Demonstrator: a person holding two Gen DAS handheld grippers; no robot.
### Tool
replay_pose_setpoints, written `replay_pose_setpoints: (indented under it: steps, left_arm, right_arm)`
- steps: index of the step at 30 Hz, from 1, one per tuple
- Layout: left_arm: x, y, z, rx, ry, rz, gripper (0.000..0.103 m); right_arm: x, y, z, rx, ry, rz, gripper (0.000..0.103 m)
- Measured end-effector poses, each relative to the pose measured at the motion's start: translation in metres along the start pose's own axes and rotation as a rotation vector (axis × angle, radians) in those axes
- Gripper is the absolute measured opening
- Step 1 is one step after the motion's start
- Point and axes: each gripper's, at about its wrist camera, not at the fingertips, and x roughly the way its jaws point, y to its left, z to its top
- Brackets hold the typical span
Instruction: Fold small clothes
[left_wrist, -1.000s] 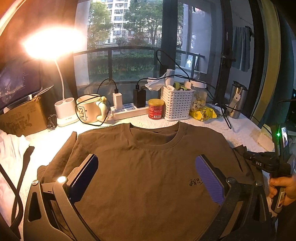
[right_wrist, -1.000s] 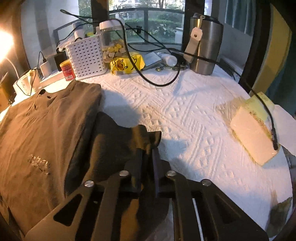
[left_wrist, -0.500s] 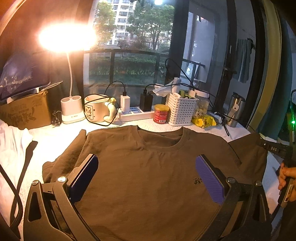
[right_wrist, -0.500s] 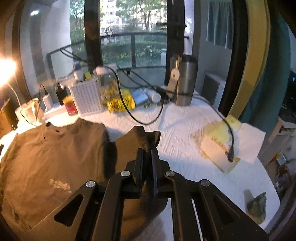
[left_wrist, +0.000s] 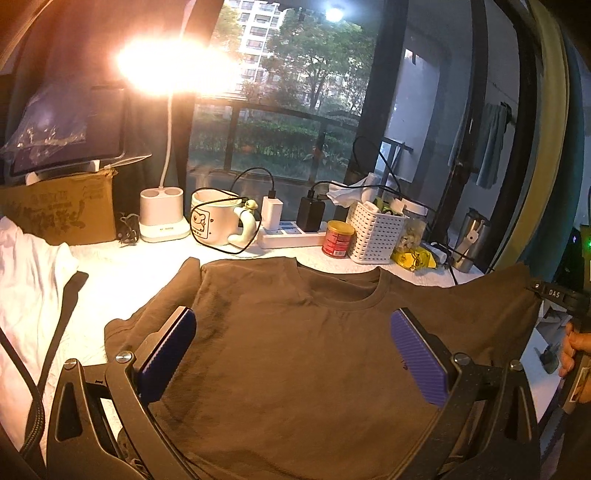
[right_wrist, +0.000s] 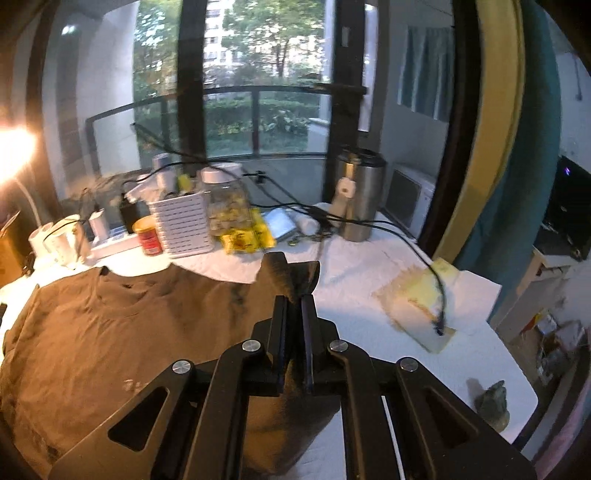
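Brown T-shirt (left_wrist: 295, 350) lies face up across the middle of the white bench (left_wrist: 122, 273), collar toward the cluttered far edge.

Right tongs (right_wrist: 294, 306) clenched on the shirt's right sleeve (right_wrist: 288, 275), which is raised off the bench toward its right edge. Left tongs (left_wrist: 295, 354) released, jaws wide, above the chest; nothing between them.

Risks, judged:
- Only a small pinch of sleeve fabric is held; it could slip out mid-fold.
- Nothing pins the body, so a hard pull may drag the whole shirt and crease it.
- Cables (right_wrist: 369, 221), can (left_wrist: 338, 238) and basket (left_wrist: 375, 236) stand just beyond the collar; a wide swing might snag them.
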Motion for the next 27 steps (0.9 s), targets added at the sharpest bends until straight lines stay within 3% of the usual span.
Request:
replay_pose_setpoints:
  steps: [11,27]
  left_arm:
    - [-0.006,0.034,-0.007,-0.041,0.009,-0.019,0.103]
    - [-0.009,0.089,-0.016,-0.095,0.043,0.049,0.103]
  right_arm:
    - [0.012,0.068,-0.003,-0.093,0.058,0.077,0.009]
    - [0.057,0.151,-0.034,-0.145,0.225,0.166,0.009]
